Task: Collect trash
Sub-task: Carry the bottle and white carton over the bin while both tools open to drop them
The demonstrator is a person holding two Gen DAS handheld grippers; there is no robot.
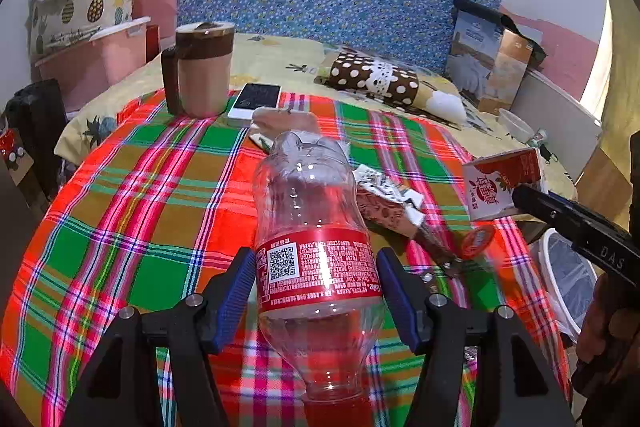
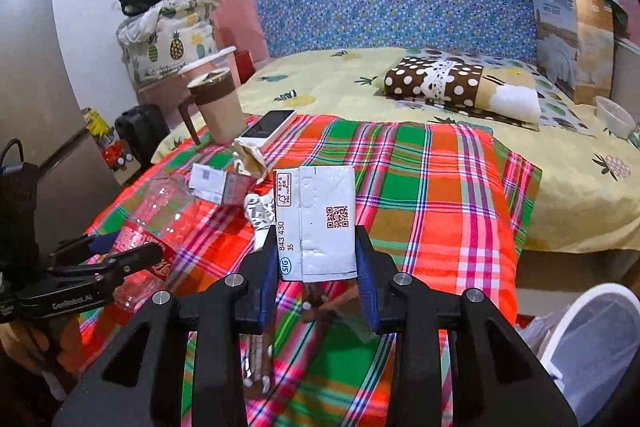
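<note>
My left gripper [image 1: 316, 279] is shut on a clear plastic cola bottle [image 1: 312, 227] with a red label, held over the plaid-covered table [image 1: 140, 195]; the bottle also shows in the right wrist view [image 2: 160, 223]. My right gripper [image 2: 316, 259] is shut on a white drink carton [image 2: 316, 223], lifted above the table; in the left wrist view the carton [image 1: 500, 183] shows its red printed side at the right. A crumpled snack wrapper [image 1: 392, 203] and a red lid [image 1: 478, 239] lie on the cloth. A small flattened box [image 2: 220, 183] lies near the bottle.
A brown lidded cup [image 1: 204, 71] and a white phone [image 1: 256, 99] stand at the table's far edge. A white bin with a liner [image 2: 592, 339] sits low at the right, also in the left wrist view [image 1: 568, 279]. A bed with a dotted pillow [image 2: 436, 79] lies behind.
</note>
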